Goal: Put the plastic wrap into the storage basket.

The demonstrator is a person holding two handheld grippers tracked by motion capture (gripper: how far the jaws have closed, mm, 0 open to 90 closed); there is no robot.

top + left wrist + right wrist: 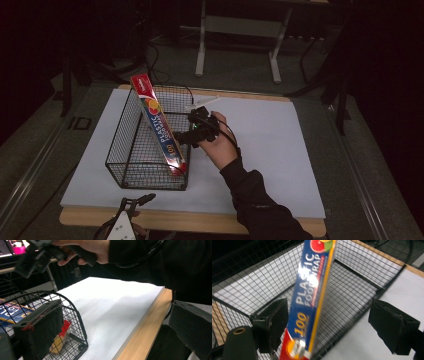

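Note:
A long blue and red box of plastic food wrap (pixel 160 125) leans slantwise in a black wire basket (pixel 131 150), its top end sticking out above the rim. My right gripper (pixel 182 137) hovers at the basket's right side, level with the box's lower half. In the right gripper view its jaws stand wide apart, and the box (pixel 312 302) runs between them without touching either pad (pixel 272 320). My left gripper (pixel 136 203) rests low at the table's near edge, in front of the basket. Its jaws are open with nothing between them (pixel 115 332).
The basket stands on a white board (pixel 270 150) over a wooden tabletop (pixel 200 220). In the left gripper view the basket's rounded corner (pixel 77 315) is close by, and the person's hand with the right gripper (pixel 32 257) is above it. Table legs (pixel 200 50) and cables lie on the floor behind.

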